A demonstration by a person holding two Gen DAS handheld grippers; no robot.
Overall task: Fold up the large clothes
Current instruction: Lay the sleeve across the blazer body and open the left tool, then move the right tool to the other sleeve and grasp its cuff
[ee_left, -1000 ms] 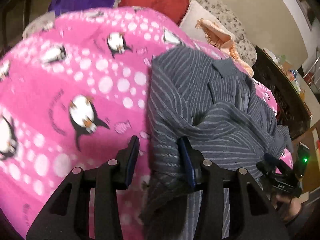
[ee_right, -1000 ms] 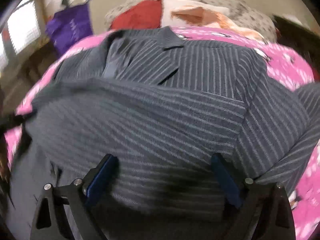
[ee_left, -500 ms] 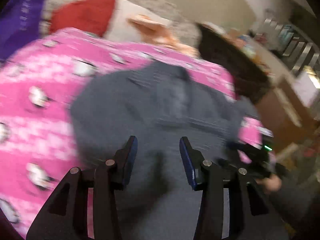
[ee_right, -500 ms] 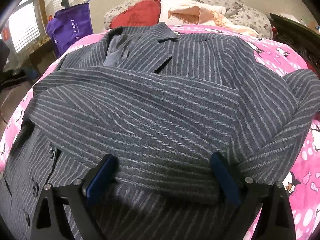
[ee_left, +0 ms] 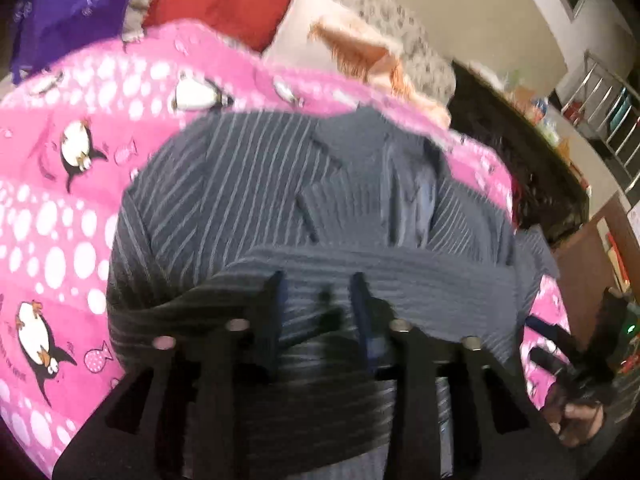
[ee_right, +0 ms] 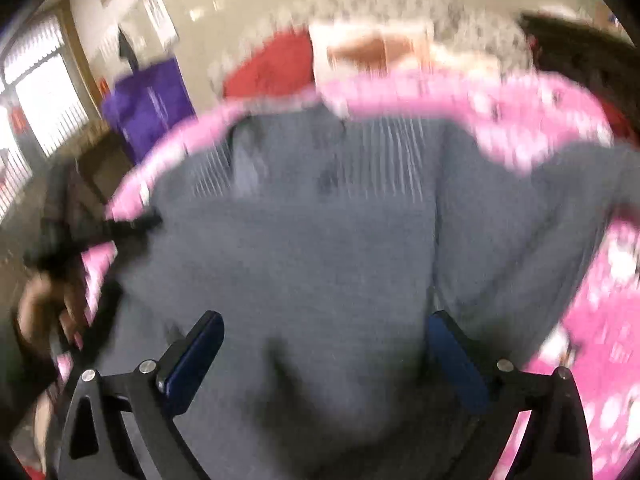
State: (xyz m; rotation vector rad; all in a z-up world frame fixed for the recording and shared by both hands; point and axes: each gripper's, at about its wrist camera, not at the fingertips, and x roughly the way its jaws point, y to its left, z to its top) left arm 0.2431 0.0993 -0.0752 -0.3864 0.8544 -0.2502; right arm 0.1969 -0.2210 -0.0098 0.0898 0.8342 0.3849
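Note:
A grey pinstriped jacket (ee_left: 280, 184) lies on a pink penguin blanket (ee_left: 60, 208), collar at the far end, a sleeve folded across its front. It also fills the blurred right wrist view (ee_right: 320, 240). My left gripper (ee_left: 318, 300) hangs low over the folded sleeve; its jaws stand a little apart with cloth showing between them, and I cannot tell if cloth is pinched. My right gripper (ee_right: 326, 344) is wide open above the jacket's lower part. The right gripper also shows at the left wrist view's right edge (ee_left: 576, 360).
A red cushion (ee_left: 224, 4), a white and orange cushion (ee_left: 356, 52) and a speckled pillow lie beyond the blanket. A purple bag (ee_right: 152, 100) stands at the far left. A dark wooden cabinet (ee_left: 520, 152) stands right of the bed.
My left gripper has moved over the jacket and its jaws have narrowed. The right gripper has pulled back and tilted up, still wide open; its view is now blurred.

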